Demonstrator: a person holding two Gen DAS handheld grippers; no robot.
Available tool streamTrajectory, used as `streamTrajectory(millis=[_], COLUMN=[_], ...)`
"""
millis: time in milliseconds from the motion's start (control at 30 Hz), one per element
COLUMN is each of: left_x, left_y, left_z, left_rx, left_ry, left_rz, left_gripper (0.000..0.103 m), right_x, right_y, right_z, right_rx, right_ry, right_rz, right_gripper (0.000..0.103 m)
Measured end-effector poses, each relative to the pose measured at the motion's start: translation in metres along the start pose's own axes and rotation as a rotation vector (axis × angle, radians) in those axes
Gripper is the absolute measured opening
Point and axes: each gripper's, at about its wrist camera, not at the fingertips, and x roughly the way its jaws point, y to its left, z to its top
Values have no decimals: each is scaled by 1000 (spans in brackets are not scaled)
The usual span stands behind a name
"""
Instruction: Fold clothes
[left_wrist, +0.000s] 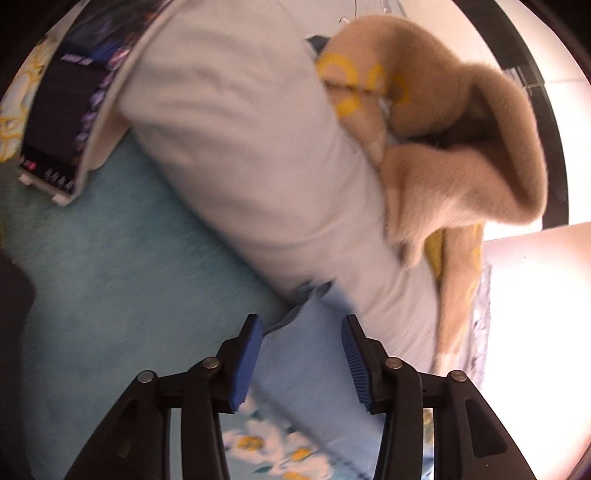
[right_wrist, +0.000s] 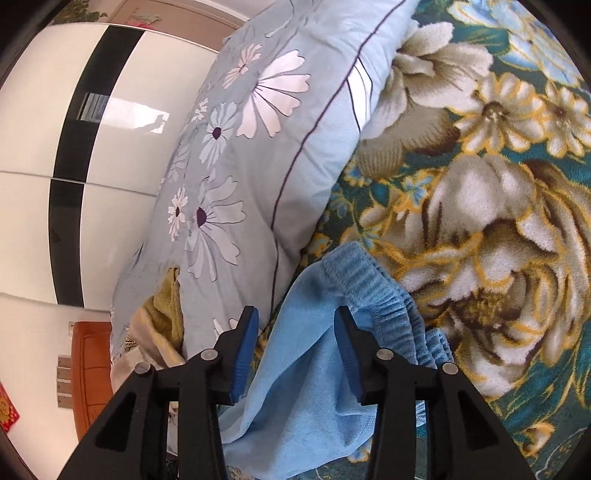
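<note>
In the right wrist view a light blue garment (right_wrist: 306, 406) with a gathered elastic waistband (right_wrist: 373, 291) lies on a floral fleece blanket (right_wrist: 480, 221). My right gripper (right_wrist: 296, 312) is open, and the garment's cloth runs between its blue pads (right_wrist: 243, 354) without being pinched. In the left wrist view my left gripper (left_wrist: 301, 321) is open too, just above a light blue cloth (left_wrist: 306, 369) that lies against a pale pillow (left_wrist: 240, 147). The left view is blurred, so I cannot tell whether this cloth is the same garment.
A blue flowered pillow (right_wrist: 251, 147) lies left of the garment, with a yellowish knit cloth (right_wrist: 166, 314) under it. A white wardrobe with black stripes (right_wrist: 55, 147) stands behind. A tan fluffy blanket (left_wrist: 461, 147) is heaped on the pale pillow. A dark box (left_wrist: 62, 129) sits at far left on teal fleece (left_wrist: 110, 295).
</note>
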Motion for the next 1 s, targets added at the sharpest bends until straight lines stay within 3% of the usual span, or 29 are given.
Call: streamTrajectory(millis=[167, 400, 567, 667, 700, 767, 933, 1000], left_x=[-8, 0, 3, 8, 9, 11, 9, 5], left_y=[15, 23, 20, 17, 17, 17, 22, 23], left_z=[-15, -18, -17, -17, -17, -17, -16, -16], left_rx=[37, 23, 18, 18, 16, 0, -62, -63], left_ry=[-12, -56, -81, -88, -91, -100, -127, -135], left_rz=[27, 18, -16, -28, -30, -33, -61, -63], left_gripper=[50, 50, 48, 41, 36, 25, 9, 8], right_x=[-28, -41, -24, -15, -12, -11, -9, -9], right_y=[-9, -76, -95, -93, -92, -89, -84, -79], right_z=[-21, -51, -65, -70, -71, -70, -63, -60], right_rx=[-38, 51, 147, 165, 167, 171, 189, 175], right_ry=[-31, -7, 4, 1, -4, -38, -86, -93], right_rz=[-11, -123, -69, -15, -9, -3, -8, -31], right_gripper=[45, 45, 45, 47, 55, 60, 60, 53])
